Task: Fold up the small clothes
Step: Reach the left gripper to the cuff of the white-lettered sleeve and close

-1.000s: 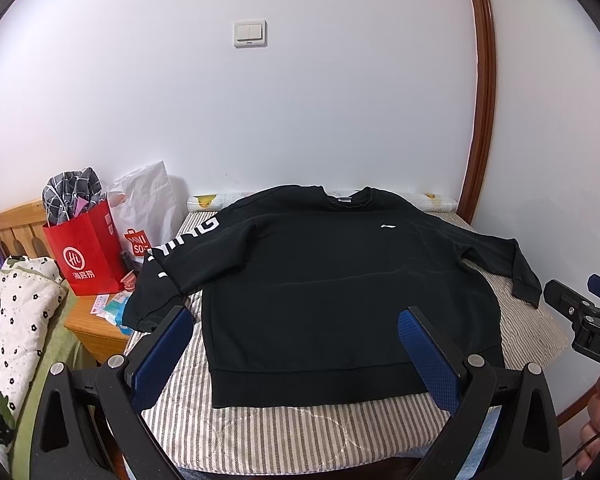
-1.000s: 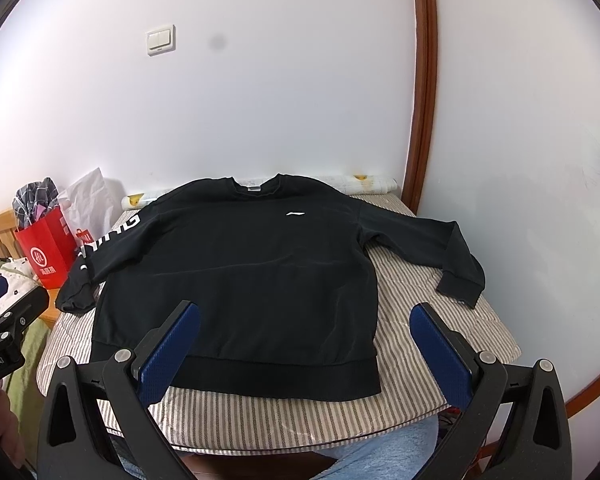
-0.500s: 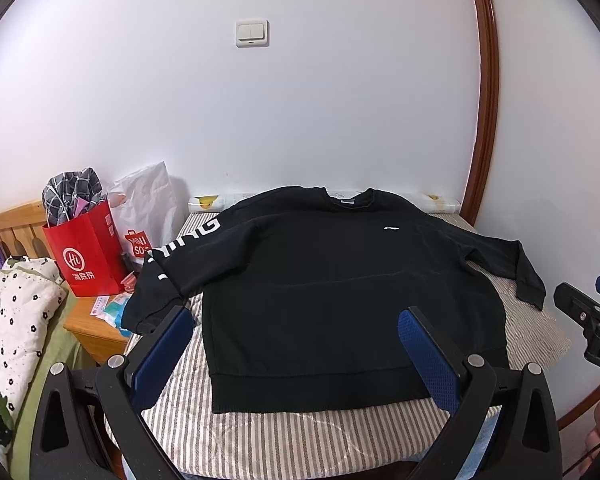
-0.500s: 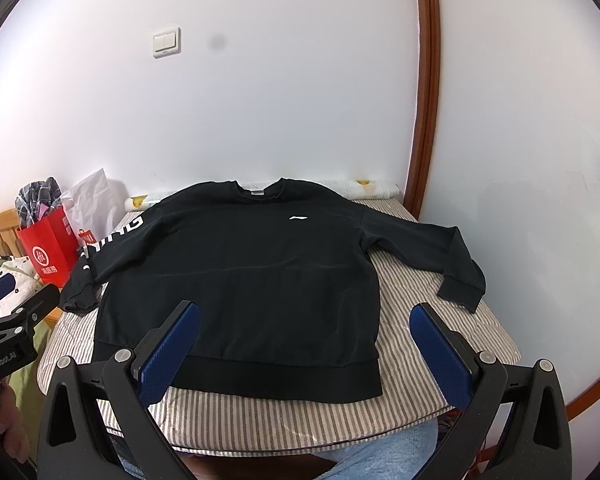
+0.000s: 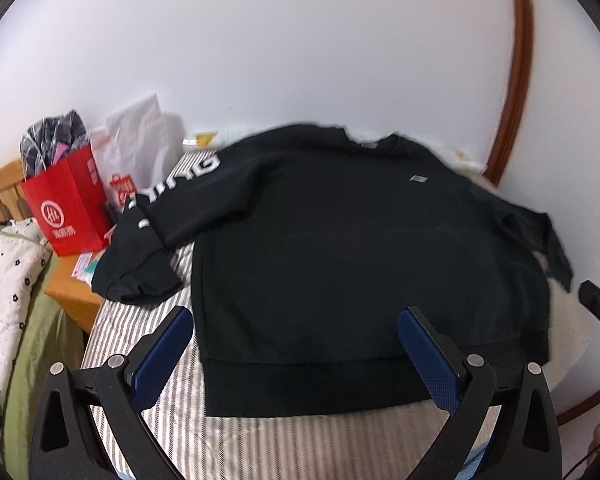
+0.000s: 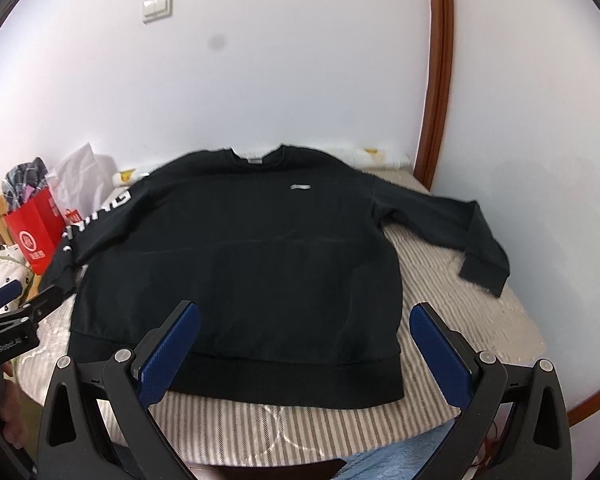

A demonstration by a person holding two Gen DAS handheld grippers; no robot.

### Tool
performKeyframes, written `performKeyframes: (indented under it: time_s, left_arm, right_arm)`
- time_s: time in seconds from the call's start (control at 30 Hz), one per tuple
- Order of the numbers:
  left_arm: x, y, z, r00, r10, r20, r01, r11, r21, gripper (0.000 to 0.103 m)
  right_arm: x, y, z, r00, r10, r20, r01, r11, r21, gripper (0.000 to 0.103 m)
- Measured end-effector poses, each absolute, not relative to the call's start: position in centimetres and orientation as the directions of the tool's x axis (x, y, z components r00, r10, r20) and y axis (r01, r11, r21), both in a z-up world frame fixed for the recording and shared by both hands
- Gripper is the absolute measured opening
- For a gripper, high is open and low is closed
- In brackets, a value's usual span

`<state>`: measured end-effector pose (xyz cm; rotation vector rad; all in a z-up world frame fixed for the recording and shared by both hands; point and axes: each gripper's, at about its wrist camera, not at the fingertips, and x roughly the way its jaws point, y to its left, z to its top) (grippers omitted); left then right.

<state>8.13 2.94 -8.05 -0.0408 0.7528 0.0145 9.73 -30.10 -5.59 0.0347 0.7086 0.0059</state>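
Observation:
A black sweatshirt point(image 5: 364, 248) lies flat, front up, on a striped bed point(image 5: 260, 440), sleeves spread to both sides; it also shows in the right wrist view point(image 6: 252, 260). Its left sleeve point(image 5: 168, 216) bears white letters and hangs off the bed edge. Its right sleeve point(image 6: 460, 224) lies on the cover. My left gripper point(image 5: 296, 320) is open and empty above the hem. My right gripper point(image 6: 304, 316) is open and empty above the hem's right part. Each gripper shows at the edge of the other's view.
A red paper bag point(image 5: 66, 208) and a white plastic bag point(image 5: 140, 152) stand on a wooden nightstand point(image 5: 70, 292) left of the bed. A spotted quilt point(image 5: 4, 280) lies at far left. White walls and a brown door frame point(image 6: 436, 80) stand behind.
Both grippers have moved forward and tilted down toward the sweatshirt, which now looks larger and lower in both views. Jaws stay open. The sweatshirt has not moved.

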Motion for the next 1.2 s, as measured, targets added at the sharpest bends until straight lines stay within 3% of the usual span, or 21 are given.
performKeyframes:
  time_s: [0.23, 0.4, 0.6, 0.83, 0.97, 1.13, 1.2]
  left_arm:
    - [11.4, 6.3, -12.2, 0.66, 0.016, -0.751, -0.089, 0.994, -0.058, 0.102]
    - [13.2, 10.4, -13.7, 0.66, 0.1, -0.744, -0.185, 0.982, -0.032, 0.101]
    - [15.1, 14.4, -14.9, 0.659, 0.12, -0.743, -0.219, 0.975, -0.036, 0.093]
    - [18.4, 15.4, -15.4, 0.656, 0.119, -0.745, -0.2, 0.98, -0.02, 0.092]
    - [19.9, 16.0, -16.5, 0.612, 0.201, -0.765, -0.254, 0.966, 0.051, 0.082]
    - [21.1, 17.1, -17.8, 0.577, 0.23, -0.783, -0.306, 0.951, 0.053, 0.067]
    - [21.3, 17.0, -17.8, 0.567, 0.27, -0.778, -0.32, 0.943, 0.094, 0.054]
  right_arm:
    - [13.3, -29.5, -10.1, 0.706, 0.041, -0.707, -0.021, 0.999, 0.037, 0.103]
    - [15.7, -28.2, -12.0, 0.68, 0.066, -0.731, -0.047, 0.998, 0.046, 0.103]
    - [17.9, -26.2, -12.8, 0.675, 0.083, -0.733, -0.081, 0.996, 0.038, 0.103]
    - [20.8, -24.3, -13.7, 0.649, 0.098, -0.754, -0.11, 0.993, 0.034, 0.103]
    - [22.0, -24.0, -14.3, 0.636, 0.082, -0.768, -0.111, 0.994, 0.015, 0.103]
    - [23.4, -24.2, -14.7, 0.626, 0.042, -0.779, -0.094, 0.995, -0.022, 0.103]
    - [23.7, -24.5, -14.9, 0.624, 0.031, -0.781, -0.085, 0.996, -0.028, 0.103]
